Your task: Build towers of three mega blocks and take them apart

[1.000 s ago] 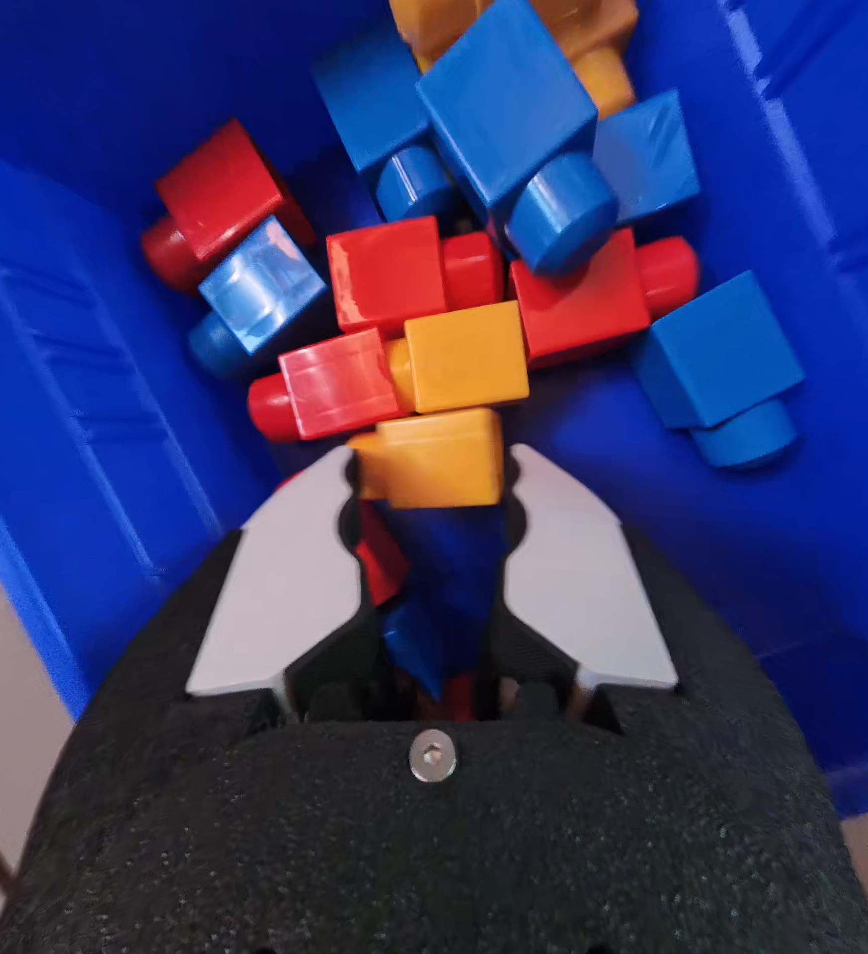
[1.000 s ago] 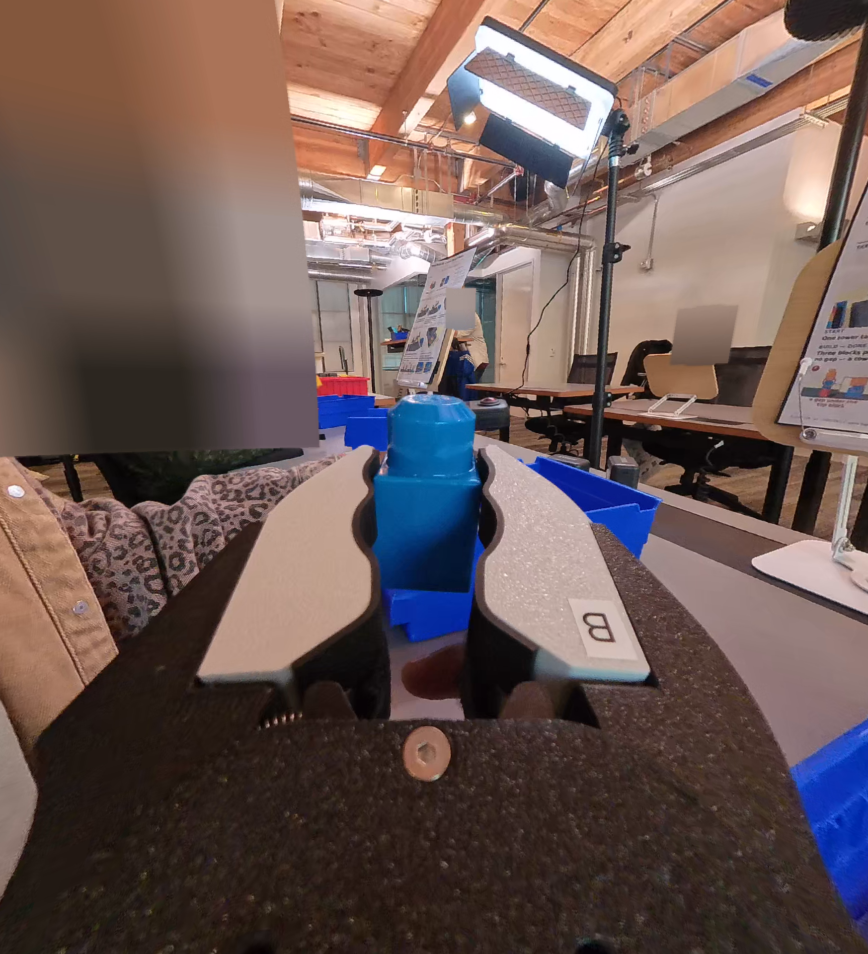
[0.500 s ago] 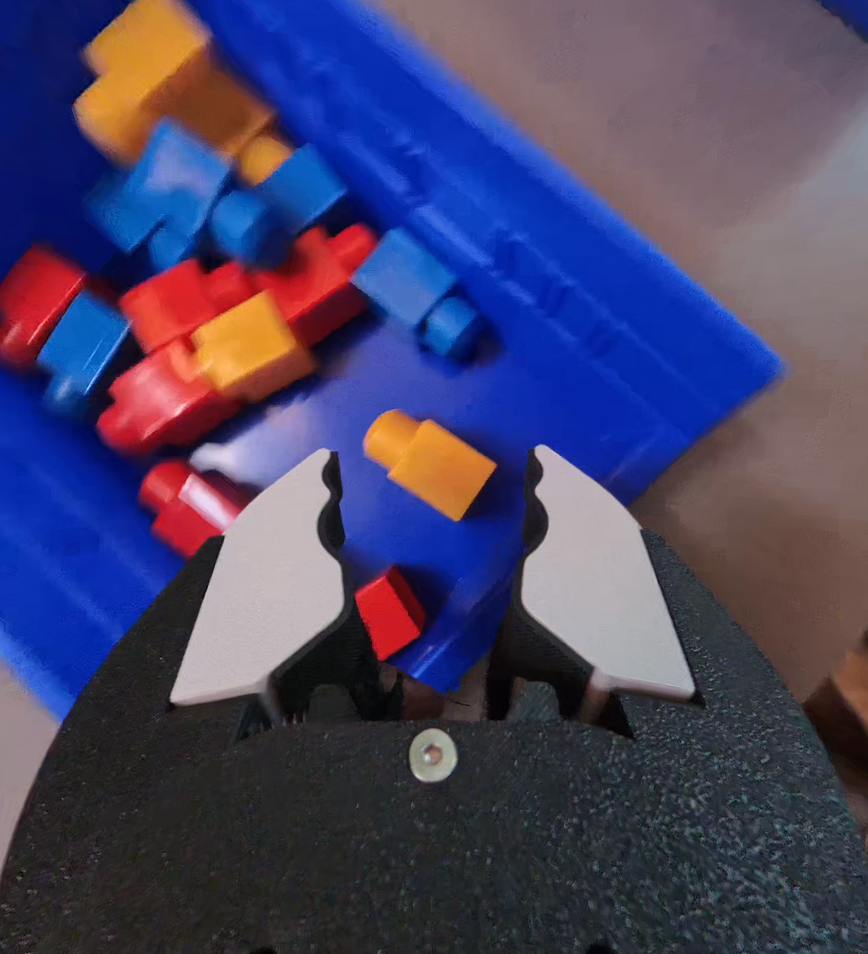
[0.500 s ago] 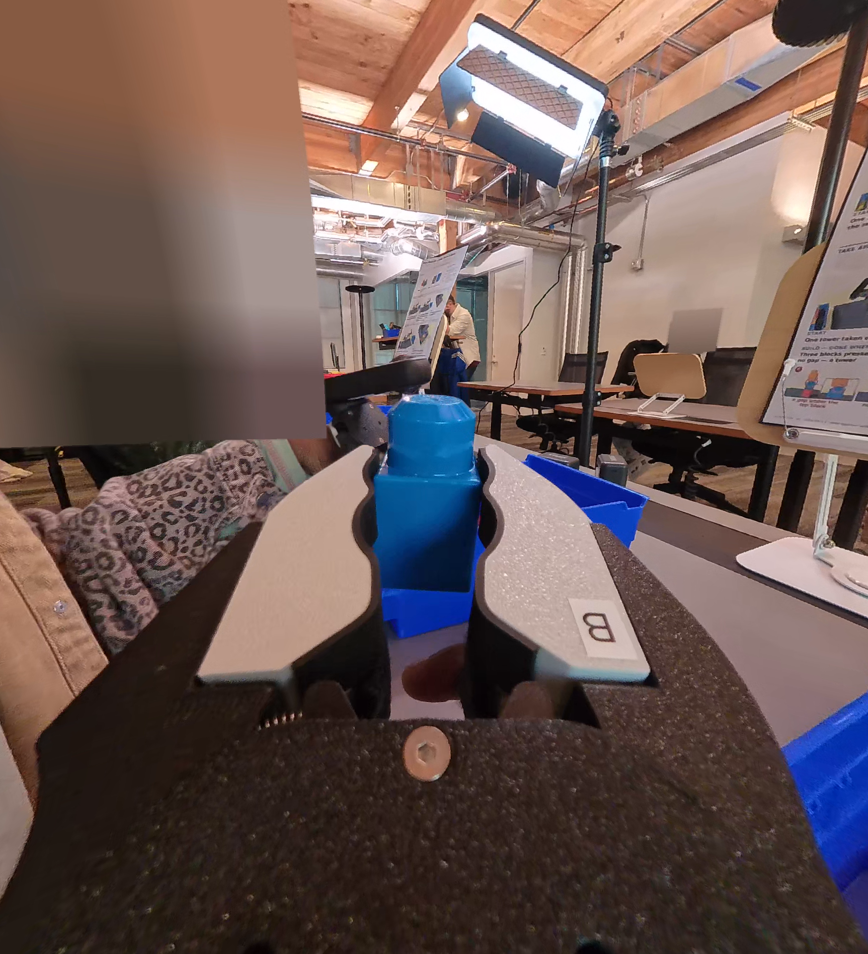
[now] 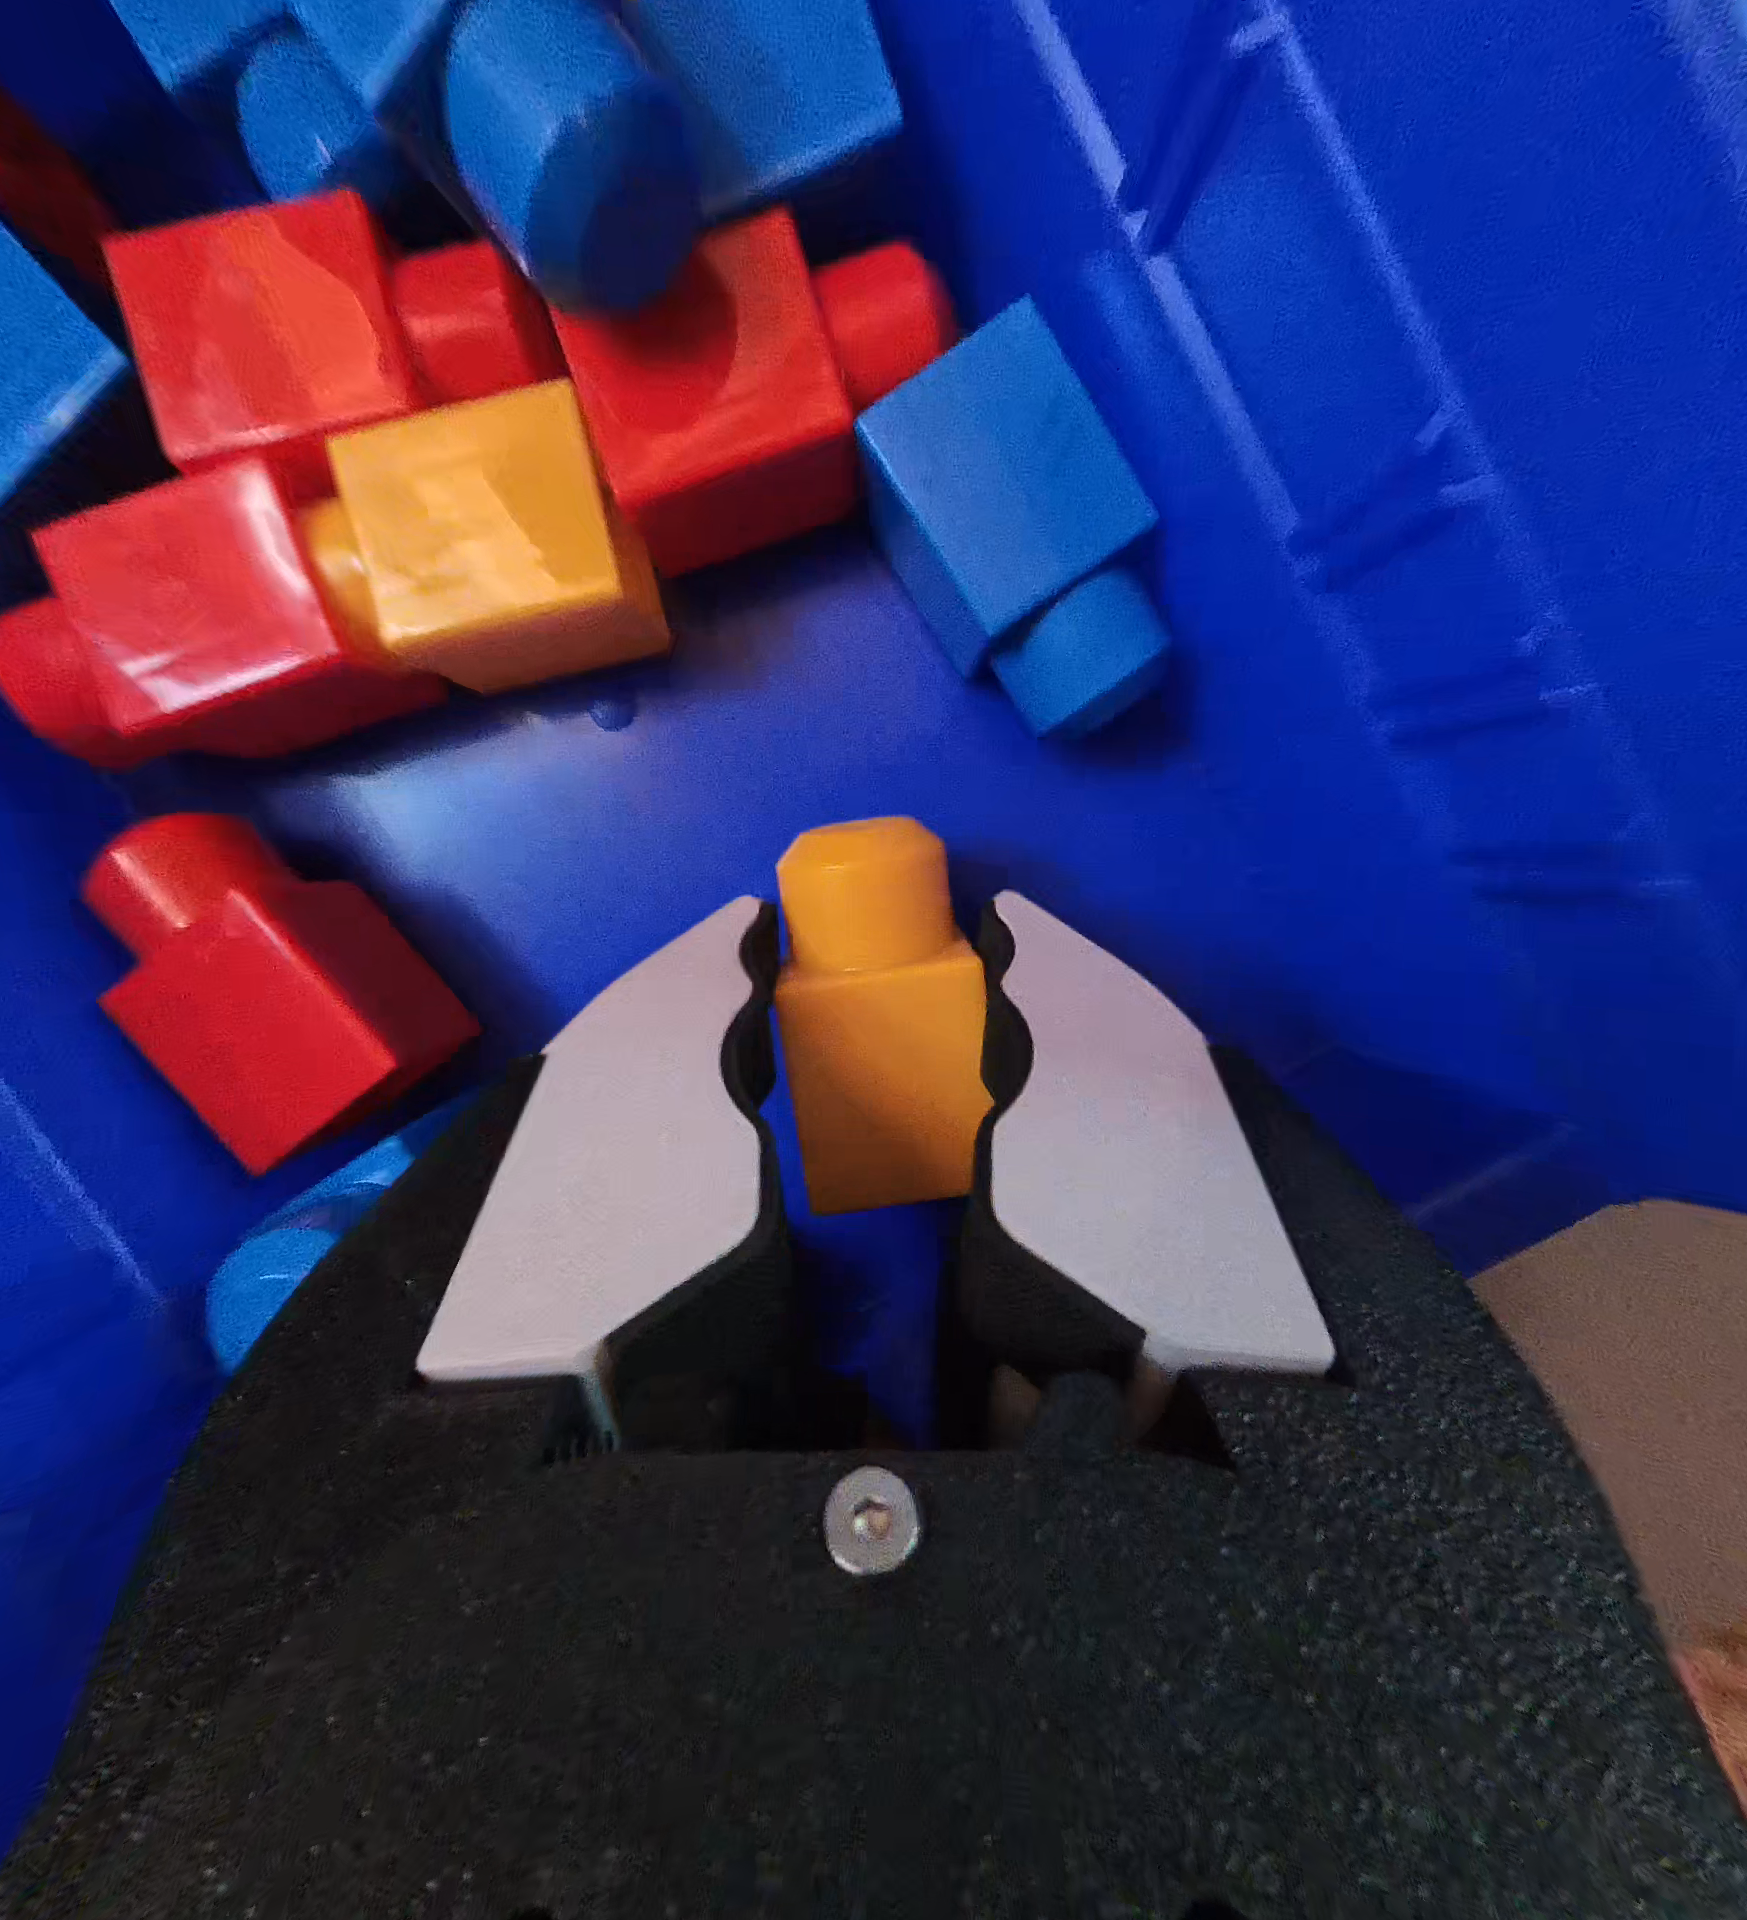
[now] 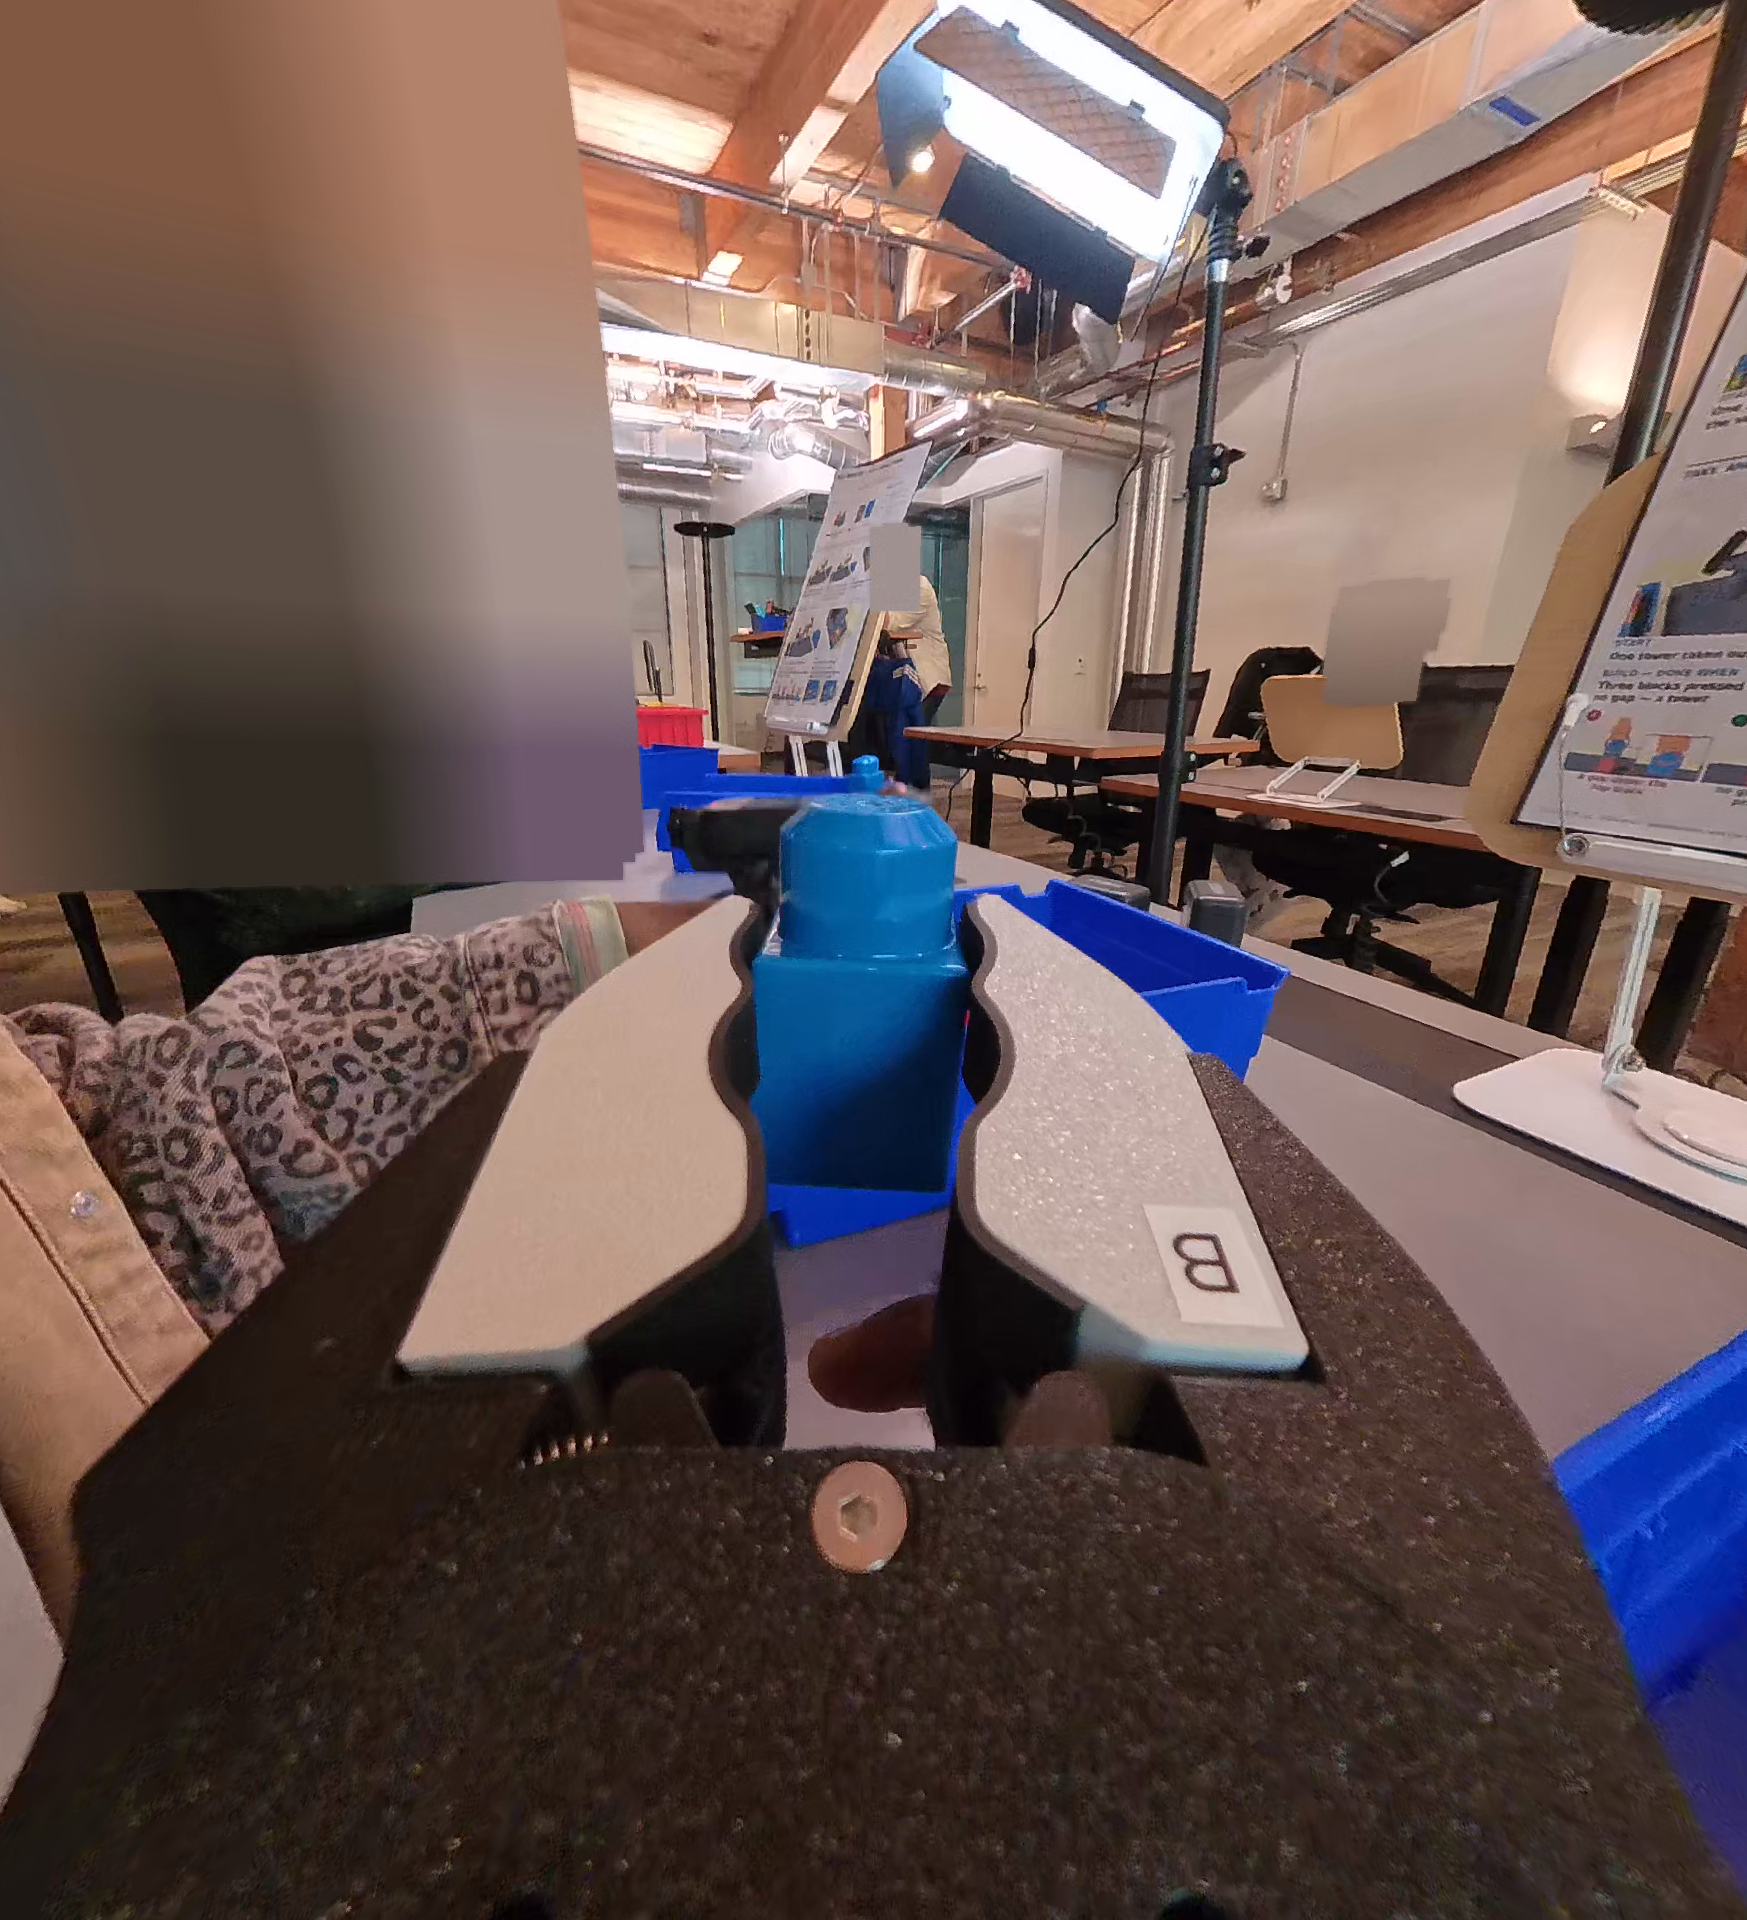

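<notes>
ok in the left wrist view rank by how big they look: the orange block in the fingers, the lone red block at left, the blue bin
1. blue bin, it fills the view
2. and 3. unsure: the lone red block looks slightly larger than the orange block, but their nearness to the camera differs, and all the blocks look the same shape.

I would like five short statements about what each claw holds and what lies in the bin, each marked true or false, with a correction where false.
1. The left claw grips an orange block between its fingers. True.
2. That block's stud points back toward the camera. False: it points away, past the fingertips.
3. The right claw holds a red block. False: it holds a blue block, stud up.
4. Loose red, blue and orange blocks lie in the blue bin. True.
5. The right claw is inside the bin. False: it is held above a grey table.
</notes>
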Demonstrator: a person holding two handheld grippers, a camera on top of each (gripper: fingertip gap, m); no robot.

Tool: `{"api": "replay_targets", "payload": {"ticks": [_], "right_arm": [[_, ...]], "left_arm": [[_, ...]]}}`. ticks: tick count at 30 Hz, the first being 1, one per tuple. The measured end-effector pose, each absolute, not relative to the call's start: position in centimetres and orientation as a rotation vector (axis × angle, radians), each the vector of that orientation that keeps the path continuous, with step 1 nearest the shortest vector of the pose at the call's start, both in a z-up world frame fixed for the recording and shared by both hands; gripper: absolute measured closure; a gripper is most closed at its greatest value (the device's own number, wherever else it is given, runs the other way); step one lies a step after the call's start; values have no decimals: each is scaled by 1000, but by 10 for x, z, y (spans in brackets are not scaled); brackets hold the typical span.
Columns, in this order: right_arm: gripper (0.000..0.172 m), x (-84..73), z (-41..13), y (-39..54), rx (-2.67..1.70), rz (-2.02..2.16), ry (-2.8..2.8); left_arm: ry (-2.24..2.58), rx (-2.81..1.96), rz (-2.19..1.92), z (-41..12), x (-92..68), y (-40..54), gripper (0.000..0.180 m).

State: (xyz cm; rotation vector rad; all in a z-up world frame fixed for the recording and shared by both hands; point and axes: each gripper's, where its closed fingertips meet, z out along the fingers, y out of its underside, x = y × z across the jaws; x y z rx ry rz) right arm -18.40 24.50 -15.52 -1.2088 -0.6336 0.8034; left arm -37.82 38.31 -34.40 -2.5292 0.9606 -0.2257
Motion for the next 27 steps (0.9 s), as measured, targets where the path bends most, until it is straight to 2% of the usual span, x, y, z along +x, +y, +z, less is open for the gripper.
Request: {"api": "replay_targets", "payload": {"ticks": [1, 4, 7, 9, 14, 27], "right_arm": [[136, -186, -157, 245, -1219, 804, -647], [136, -196, -168, 245, -1259, 842, -687], [136, -212, -183, 246, -1318, 911, -706], [136, -226, -192, 243, -1350, 980, -729], [136, -252, -204, 229, -1424, 1207, -761], [136, -247, -202, 230, -1415, 1212, -733]], "left_arm": [[958, -2443, -230, -333, -377, 389, 143], [880, -1907, -571, -256, -339, 393, 144], [678, -1267, -1243, -150, -303, 336, 144], [588, -996, -1521, -120, -296, 301, 144], [707, -913, -1623, -131, -258, 267, 144], [903, -960, -1664, -151, -216, 236, 144]]}}
